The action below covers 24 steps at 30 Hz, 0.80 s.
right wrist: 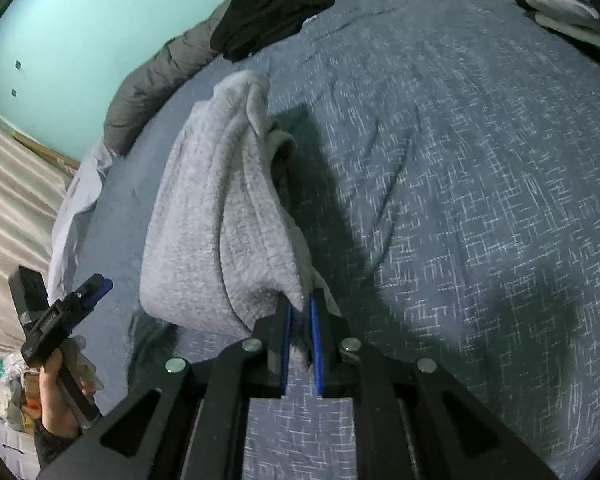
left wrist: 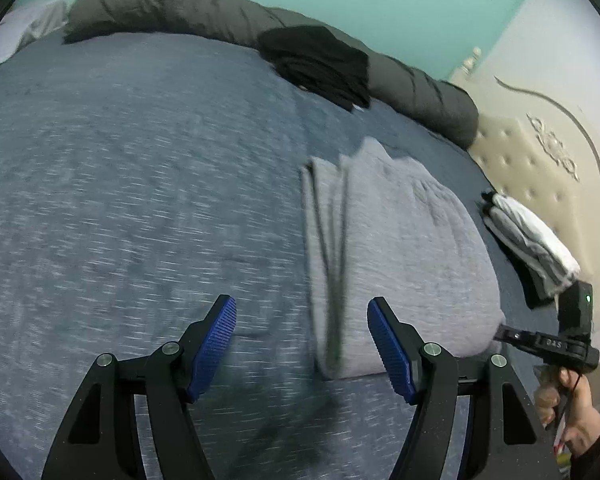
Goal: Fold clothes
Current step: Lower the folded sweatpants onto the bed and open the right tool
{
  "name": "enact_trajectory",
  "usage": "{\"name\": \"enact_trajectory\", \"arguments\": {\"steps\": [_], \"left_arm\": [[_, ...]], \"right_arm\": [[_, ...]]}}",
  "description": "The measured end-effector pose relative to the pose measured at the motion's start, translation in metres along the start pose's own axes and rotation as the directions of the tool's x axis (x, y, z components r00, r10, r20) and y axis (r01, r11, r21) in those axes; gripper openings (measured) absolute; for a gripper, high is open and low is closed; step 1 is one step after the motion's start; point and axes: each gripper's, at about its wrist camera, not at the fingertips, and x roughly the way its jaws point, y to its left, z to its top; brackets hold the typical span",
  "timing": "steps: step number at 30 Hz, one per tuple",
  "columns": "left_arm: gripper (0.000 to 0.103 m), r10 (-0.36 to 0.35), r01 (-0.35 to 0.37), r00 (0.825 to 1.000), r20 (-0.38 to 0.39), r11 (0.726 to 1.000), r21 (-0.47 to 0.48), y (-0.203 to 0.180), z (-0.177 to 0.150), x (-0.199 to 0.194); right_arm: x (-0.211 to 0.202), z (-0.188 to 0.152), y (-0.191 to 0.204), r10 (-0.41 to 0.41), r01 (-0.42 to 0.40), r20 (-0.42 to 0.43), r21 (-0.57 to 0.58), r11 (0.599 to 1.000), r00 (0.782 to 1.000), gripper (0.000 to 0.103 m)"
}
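Right hand-held gripper (right wrist: 300, 328) clamped on grey garment (right wrist: 204, 216), long axis running away; left hand-held gripper (left wrist: 302, 344) agape.

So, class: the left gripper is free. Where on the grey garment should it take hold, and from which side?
Probably the near folded corner of the grey garment, approached low from the left with the open left gripper. The layered edge faces that way, and the right gripper already pinches the other corner.

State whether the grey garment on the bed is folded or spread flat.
Folded: the grey garment lies in stacked layers, one edge clamped in the right gripper.
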Motion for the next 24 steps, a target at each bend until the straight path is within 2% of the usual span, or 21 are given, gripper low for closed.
{"name": "enact_trajectory", "arguments": {"steps": [6,9,14,22,24], "left_arm": [[0.072,-0.046,0.045,0.996,-0.071,0.999,-0.021,-0.007,-0.001,0.026],[0.076,-0.055,0.053,0.994,-0.096,0.998,-0.02,-0.01,-0.002,0.036],[0.077,-0.05,0.049,0.992,-0.115,0.999,-0.013,-0.013,0.003,0.052],[0.077,-0.057,0.055,0.993,-0.106,0.998,-0.021,-0.016,0.019,0.074],[0.077,-0.053,0.053,0.993,-0.102,0.999,-0.011,-0.018,0.022,0.077]], "right_arm": [[-0.002,0.001,-0.002,-0.043,0.043,-0.003,-0.012,0.999,0.999,0.012],[-0.017,0.002,-0.014,-0.058,0.058,0.027,-0.021,0.998,0.998,0.014],[-0.028,0.014,-0.013,-0.034,0.037,0.06,-0.051,0.998,0.998,0.023],[-0.01,0.043,0.0,0.019,-0.013,0.061,-0.092,0.996,0.998,0.034],[-0.005,0.055,0.009,0.03,-0.022,0.071,-0.108,0.994,0.997,0.042]]}}
